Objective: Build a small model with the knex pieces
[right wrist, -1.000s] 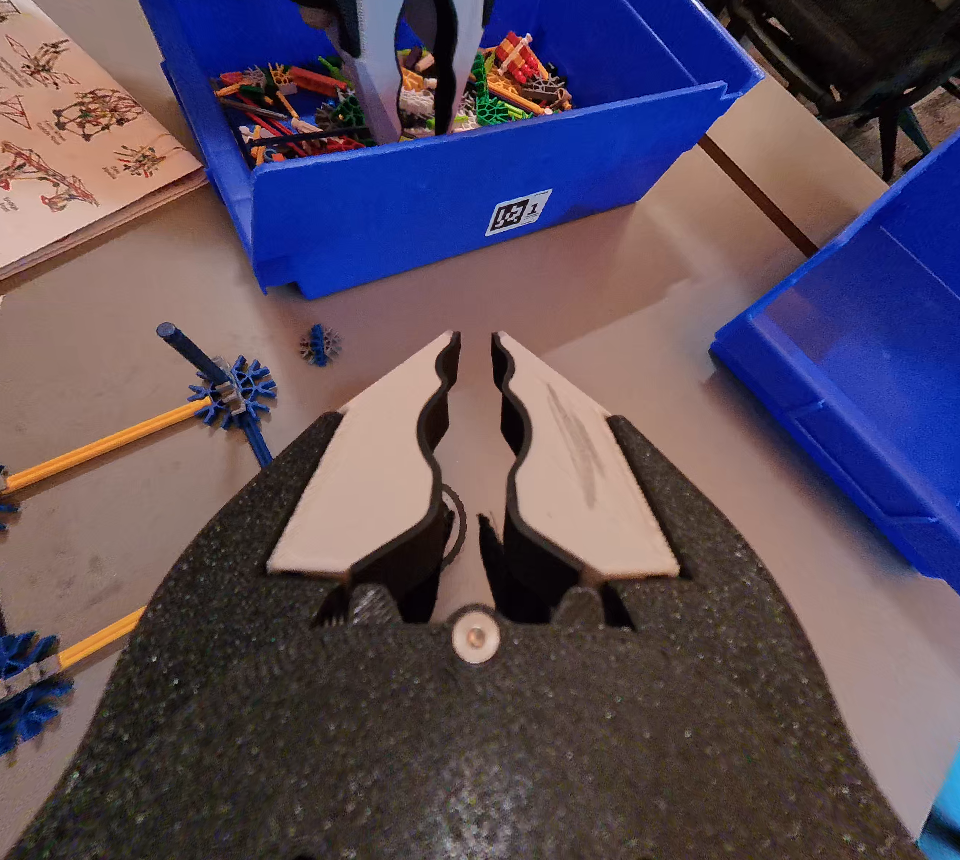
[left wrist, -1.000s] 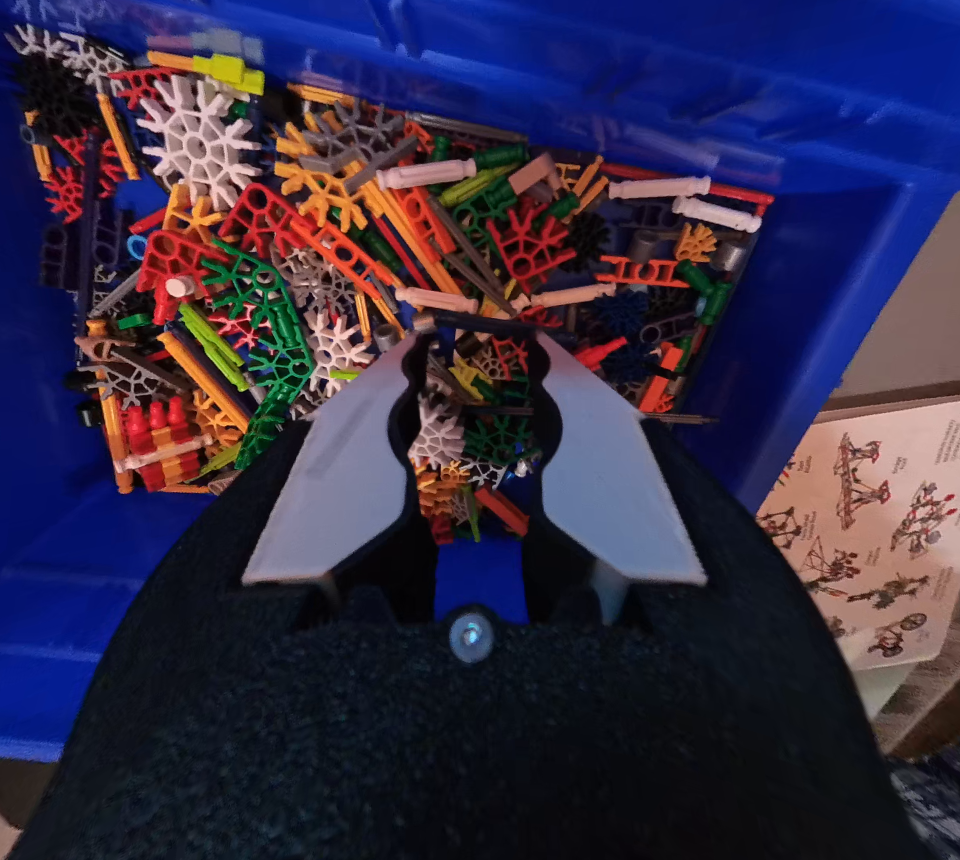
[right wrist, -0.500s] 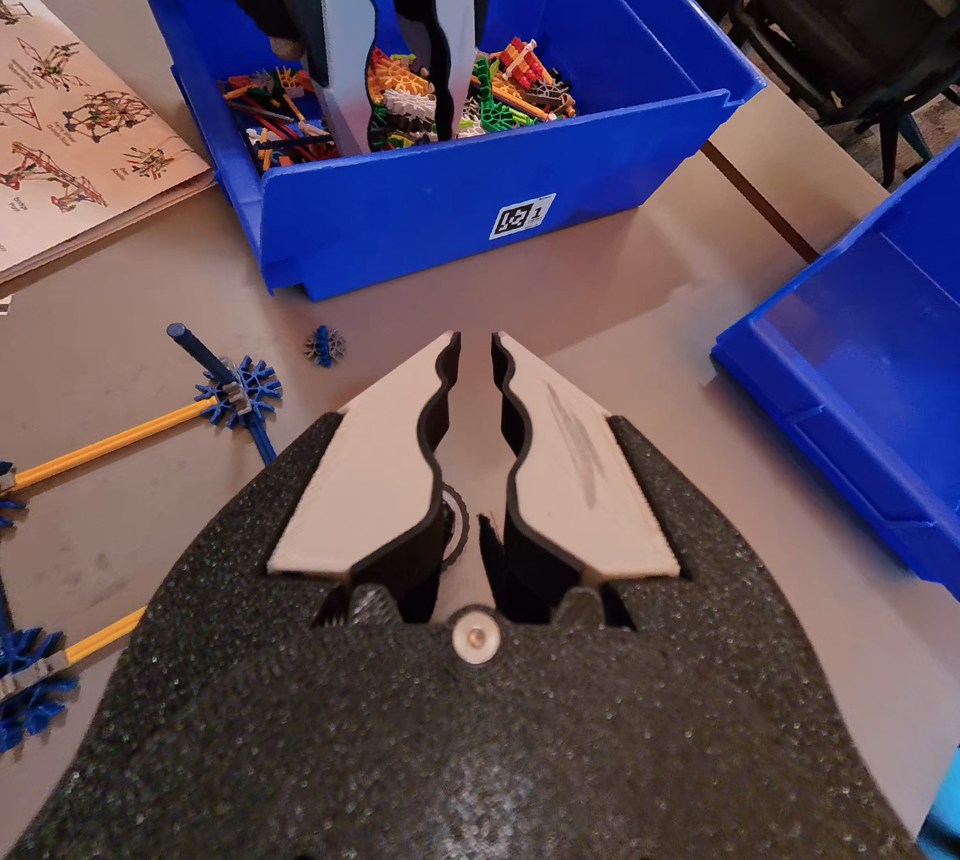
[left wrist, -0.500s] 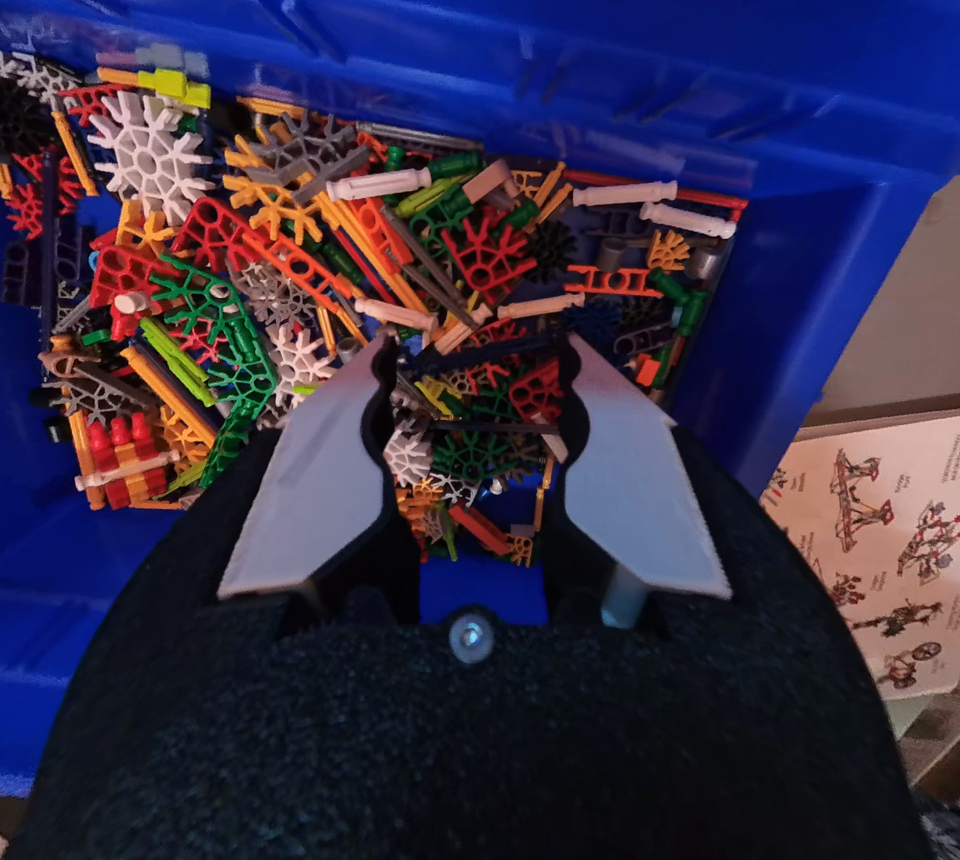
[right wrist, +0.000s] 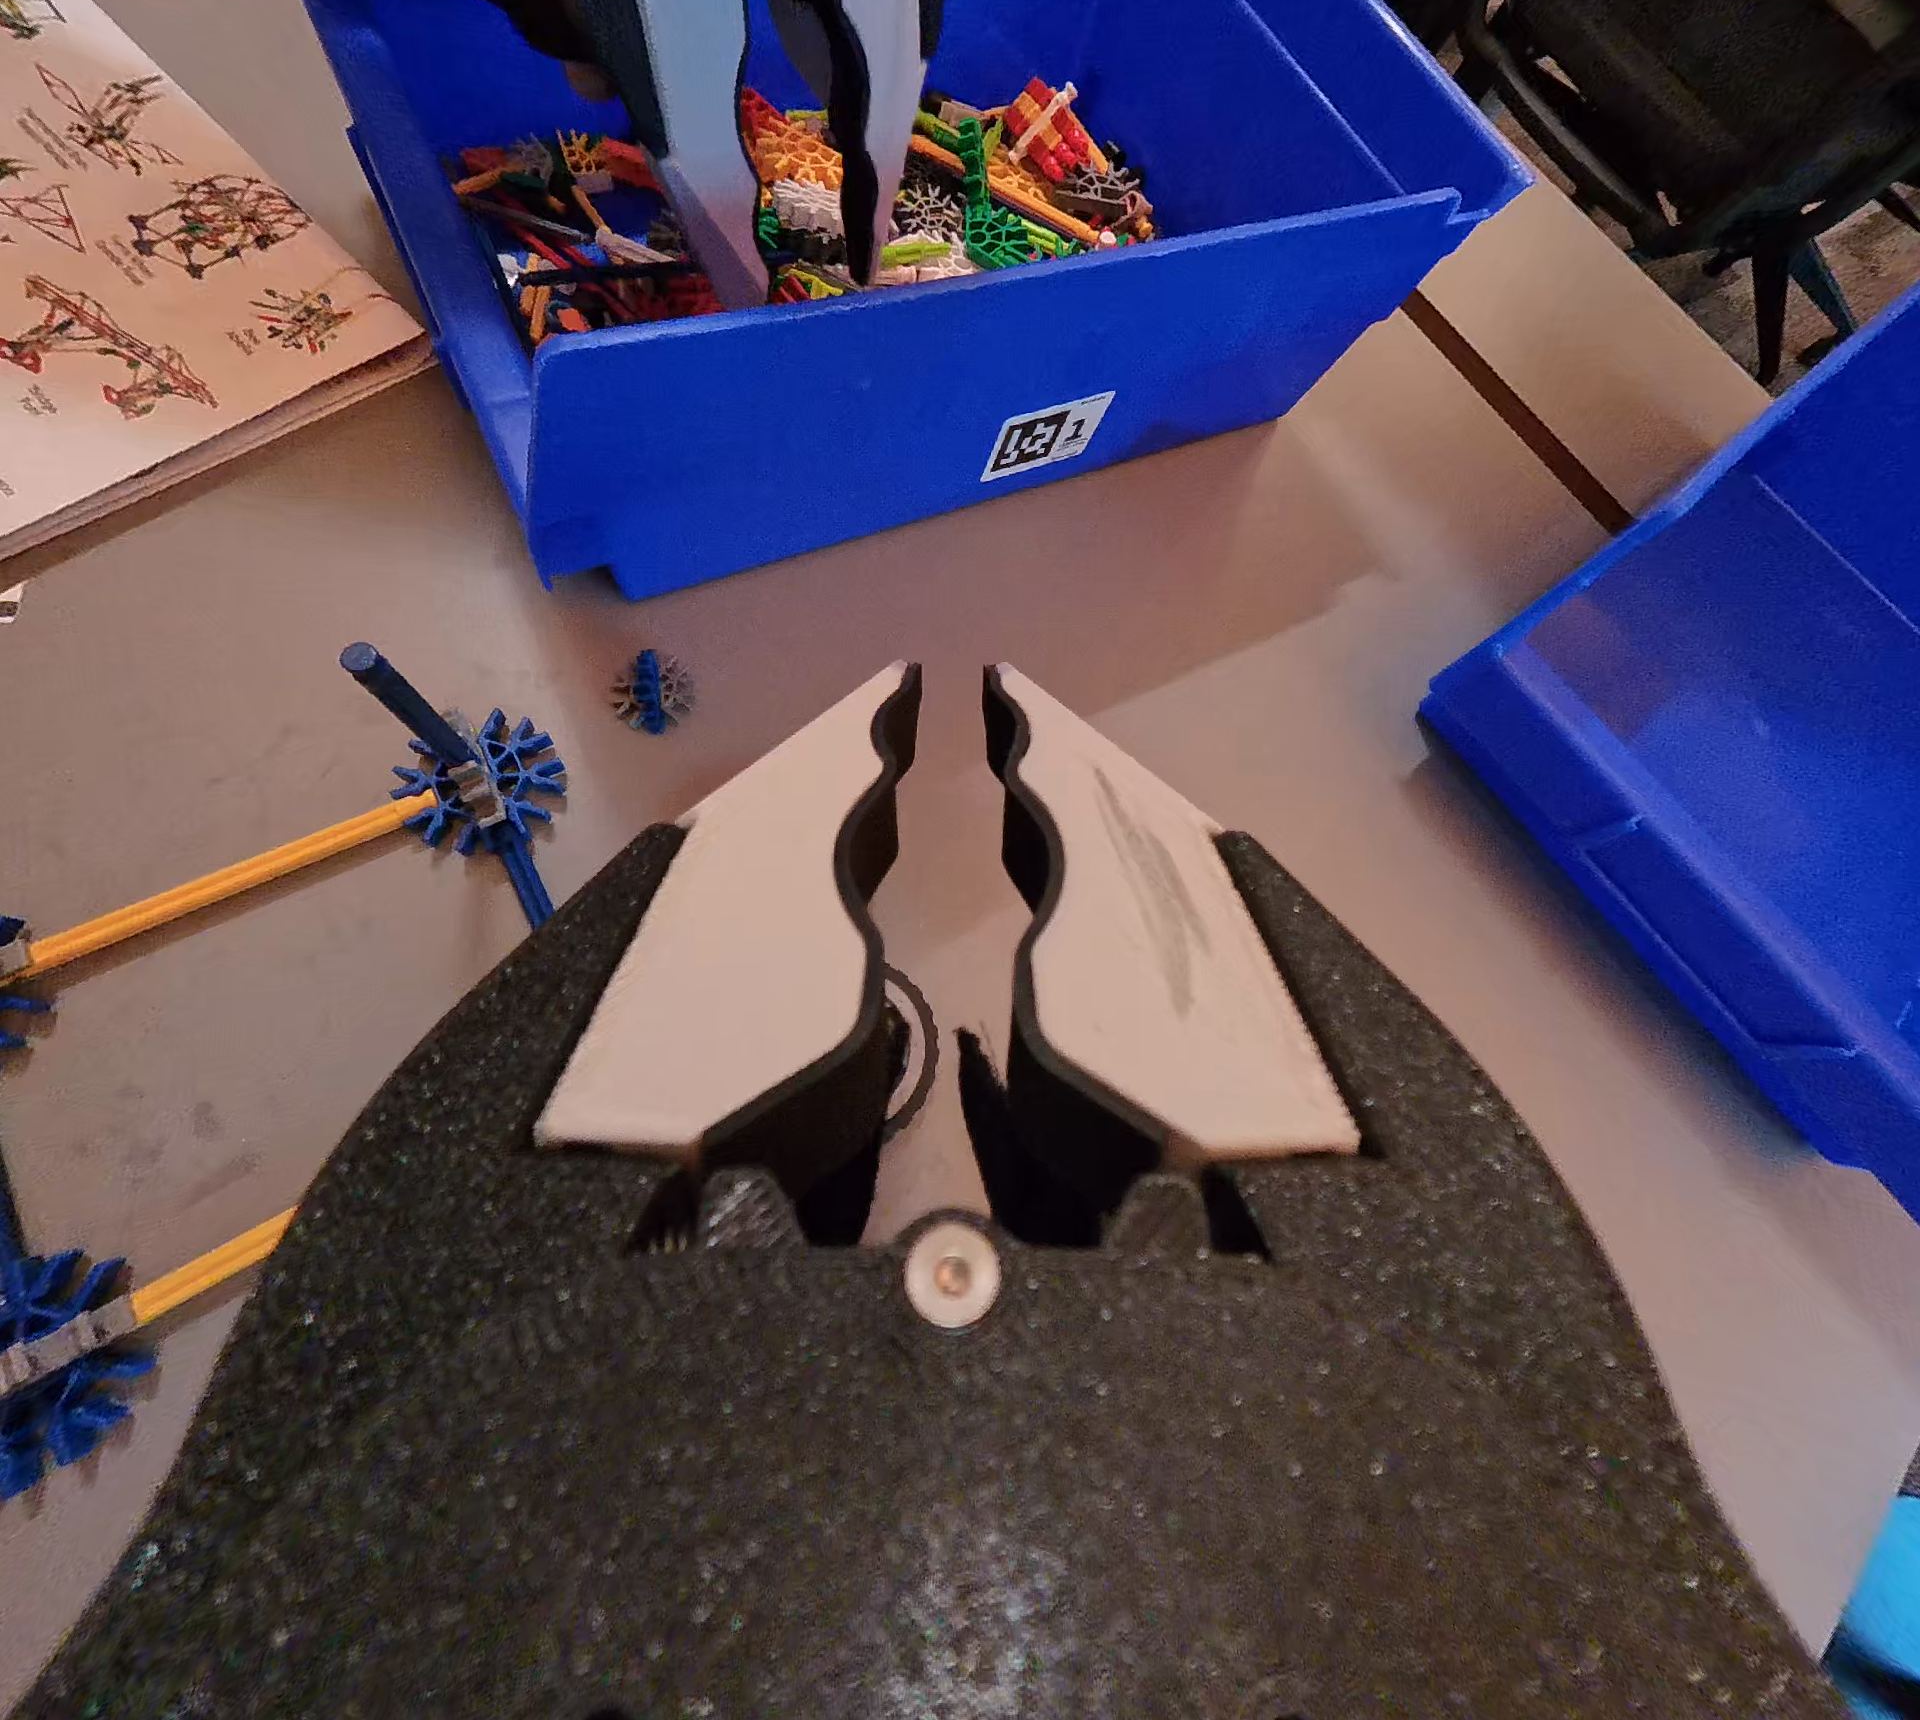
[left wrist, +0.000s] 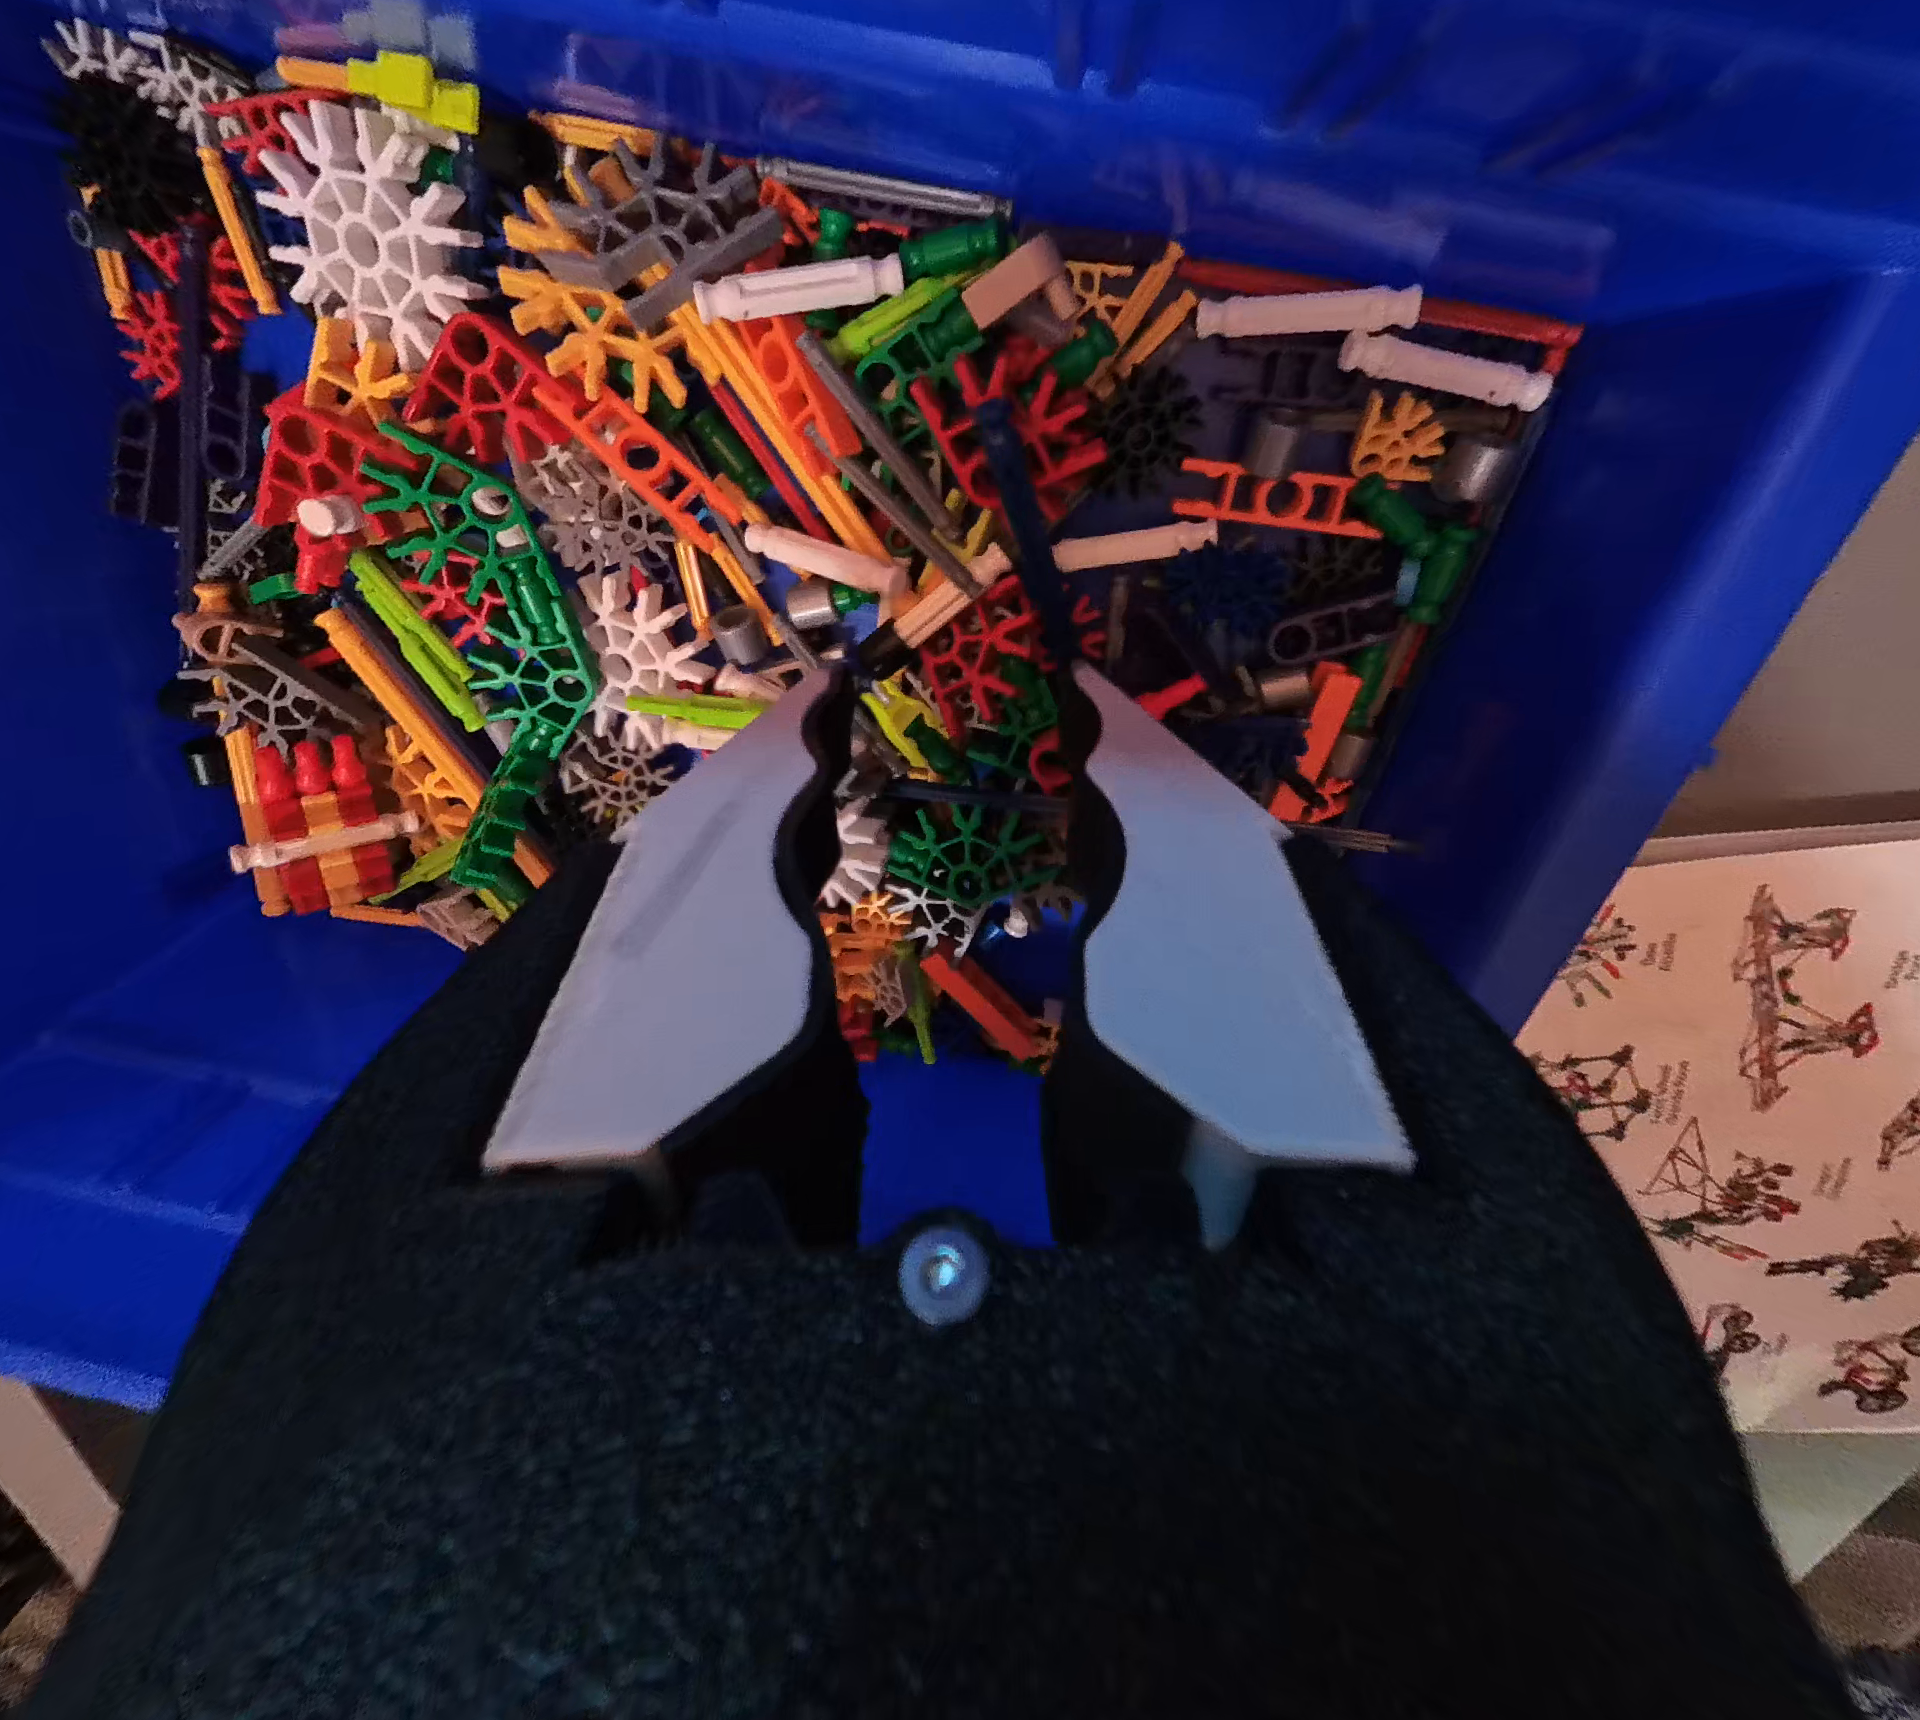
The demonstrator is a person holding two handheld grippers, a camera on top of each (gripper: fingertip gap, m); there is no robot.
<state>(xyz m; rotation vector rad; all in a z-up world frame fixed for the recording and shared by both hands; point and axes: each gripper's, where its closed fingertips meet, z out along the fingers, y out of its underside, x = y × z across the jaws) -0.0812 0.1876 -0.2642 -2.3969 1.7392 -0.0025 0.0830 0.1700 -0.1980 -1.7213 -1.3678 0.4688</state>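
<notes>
reaching left gripper [left wrist: 951, 694] seemingly open over bin [left wrist: 1039, 8].

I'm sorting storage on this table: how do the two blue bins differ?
The blue bin with the square sticker holds a heap of colourful construction-toy pieces; the blue bin at the right edge shows only bare floor, though it is partly cut off. The left hand-held gripper reaches into the stickered bin; nothing reaches into the other. Both are blue plastic and sit on the table.

hand-held gripper [right wrist: 951, 683] | black foam body | grey fingers [right wrist: 748, 943] | silver screw [right wrist: 951, 1273]
</notes>
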